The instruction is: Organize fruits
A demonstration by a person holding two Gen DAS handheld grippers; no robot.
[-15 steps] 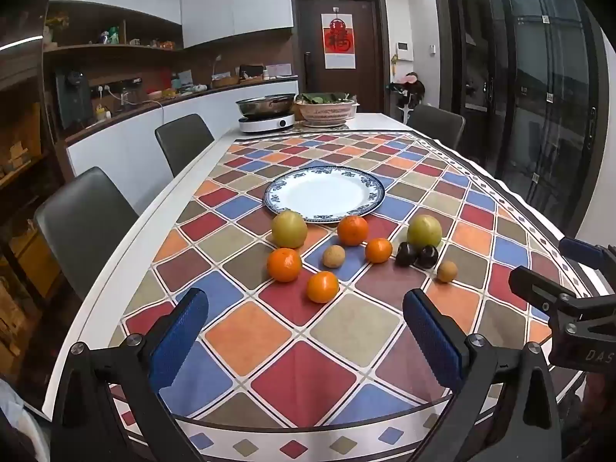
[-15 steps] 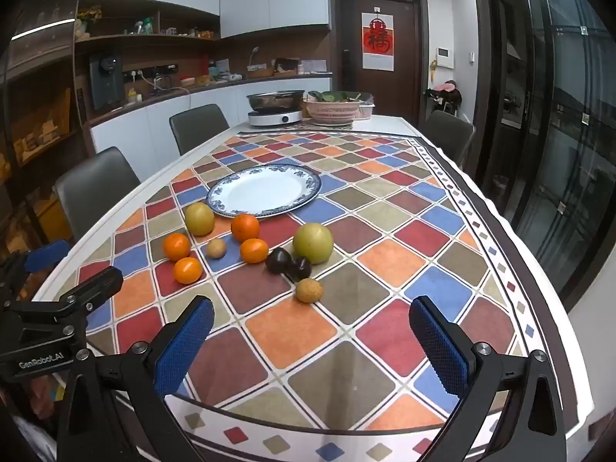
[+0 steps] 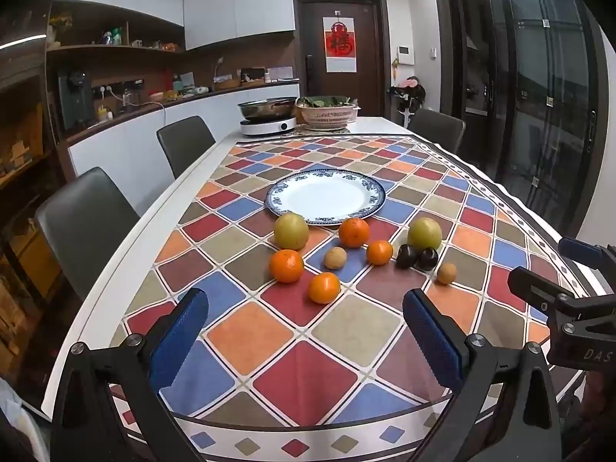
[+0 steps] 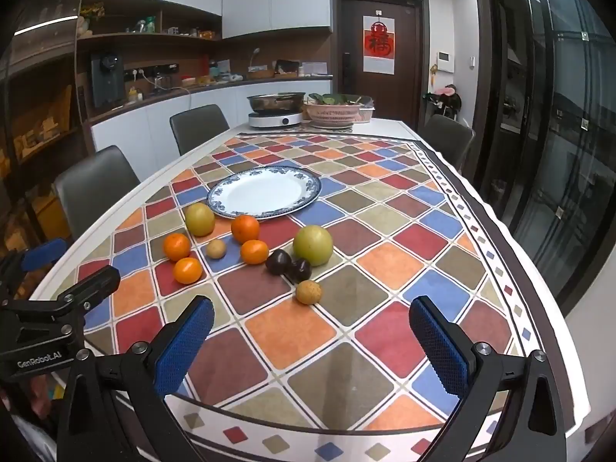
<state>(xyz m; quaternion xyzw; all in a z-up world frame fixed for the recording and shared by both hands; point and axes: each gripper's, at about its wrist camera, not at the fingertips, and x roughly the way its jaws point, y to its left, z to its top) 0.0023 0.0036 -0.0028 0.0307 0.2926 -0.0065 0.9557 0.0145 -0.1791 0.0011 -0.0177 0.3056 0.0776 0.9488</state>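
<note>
Left wrist view looks down a long table (image 3: pixel 115 269) under a tablecloth (image 3: pixel 246 331) of coloured diamonds, with grey chairs (image 3: pixel 86 223) along its left side, a counter and shelves behind them, and a dark door bearing a red hanging (image 3: pixel 340 44) at the far end. A hotplate with a pan (image 3: pixel 268 115) and a basket of greens (image 3: pixel 327 111) stand at the far end of the table. A blue-rimmed plate (image 3: pixel 277 200) lies bare in the middle, and the fruits sit loose on the cloth just in front of it: two yellow-green apples (image 3: pixel 291 231), four oranges (image 3: pixel 286 265), two small brown fruits (image 3: pixel 335 258) and two dark fruits (image 3: pixel 406 256) touching each other beside the right-hand apple. The left gripper (image 3: pixel 304 331) hangs over the near cloth, spread wide and holding nothing; the right gripper (image 4: pixel 312 327) is likewise spread wide and bare, well short of the fruit. Each gripper shows only partly at the edge of the other's view, and the shelf items are too small to name. Compared with half a second ago, both views and every fruit sit as they did.
</note>
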